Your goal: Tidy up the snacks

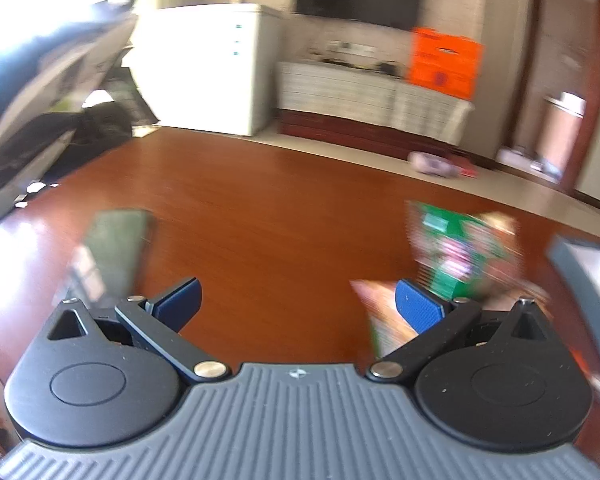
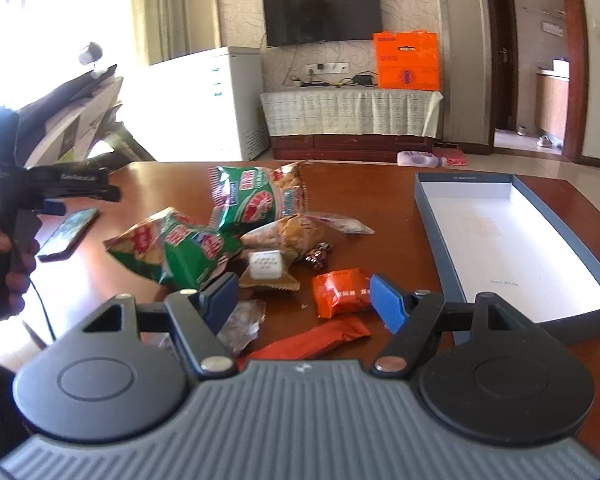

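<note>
— Right gripper [image 2: 304, 300]?
— Spread wide above the reddish-brown wooden tabletop [image 2: 392, 200], gripping nothing. Between its blue-padded fingers [image 2: 388, 302], lower down: small orange foil packet [image 2: 340, 292], just beside the right pad. Nearer the body, a long red wrapper [image 2: 312, 342]; by the left pad, a clear crinkled wrapper [image 2: 244, 320].
— Rest of the snacks?
— Heaped beyond the fingertips: two green-and-red crisp bags [image 2: 180, 252], a tan pastry pack [image 2: 288, 236], a small white-labelled packet [image 2: 265, 266].
— Container?
— Shallow grey cardboard box with white inside [image 2: 428, 208], off to the right, apart from the pile.
— Left gripper [image 1: 298, 304]?
— Fully spread too, holding nothing; only bare tabletop between the pads. Blurred green bag [image 1: 456, 256] past the right finger, dark phone [image 1: 116, 240] past the left.
</note>
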The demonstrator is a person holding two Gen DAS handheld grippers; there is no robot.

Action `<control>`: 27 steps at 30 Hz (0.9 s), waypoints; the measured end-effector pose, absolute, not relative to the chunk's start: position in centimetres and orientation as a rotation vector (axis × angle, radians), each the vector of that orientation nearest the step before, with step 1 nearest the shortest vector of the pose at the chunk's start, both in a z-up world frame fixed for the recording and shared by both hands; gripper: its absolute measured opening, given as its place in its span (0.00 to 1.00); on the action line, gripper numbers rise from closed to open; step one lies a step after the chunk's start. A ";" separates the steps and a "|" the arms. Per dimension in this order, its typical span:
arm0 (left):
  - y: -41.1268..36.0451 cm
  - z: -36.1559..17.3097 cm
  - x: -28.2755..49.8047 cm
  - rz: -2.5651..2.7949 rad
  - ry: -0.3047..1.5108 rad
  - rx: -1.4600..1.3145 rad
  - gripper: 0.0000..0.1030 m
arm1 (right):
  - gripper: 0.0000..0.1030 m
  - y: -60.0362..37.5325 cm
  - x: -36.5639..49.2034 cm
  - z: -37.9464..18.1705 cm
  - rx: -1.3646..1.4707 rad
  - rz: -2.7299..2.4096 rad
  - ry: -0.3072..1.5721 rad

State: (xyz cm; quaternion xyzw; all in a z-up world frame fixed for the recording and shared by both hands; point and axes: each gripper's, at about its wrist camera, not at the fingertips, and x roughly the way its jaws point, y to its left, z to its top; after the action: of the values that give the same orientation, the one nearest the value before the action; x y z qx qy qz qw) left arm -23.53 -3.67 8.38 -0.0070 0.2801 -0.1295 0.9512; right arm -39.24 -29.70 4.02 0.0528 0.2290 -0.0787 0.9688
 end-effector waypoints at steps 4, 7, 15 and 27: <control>-8.1 8.5 -27.8 -0.317 0.520 0.110 1.00 | 0.72 -28.9 -39.7 3.8 0.066 -0.126 0.489; -9.3 9.1 -29.1 -0.306 0.477 0.105 1.00 | 0.72 -28.5 -40.7 4.0 0.044 -0.113 0.484; -6.2 8.4 -31.1 -0.302 0.560 -0.111 1.00 | 0.72 -28.8 -42.8 4.1 0.006 -0.136 0.488; -10.0 5.8 -34.6 -0.447 0.534 0.178 1.00 | 0.72 -29.4 -43.3 3.9 -0.013 -0.176 0.524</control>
State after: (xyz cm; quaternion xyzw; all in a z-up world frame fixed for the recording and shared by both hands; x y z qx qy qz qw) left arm -34.55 -10.02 5.79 0.0870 0.2614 -0.2186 0.9361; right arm -43.30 -29.42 3.87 -0.0067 0.2586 -0.0868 0.9621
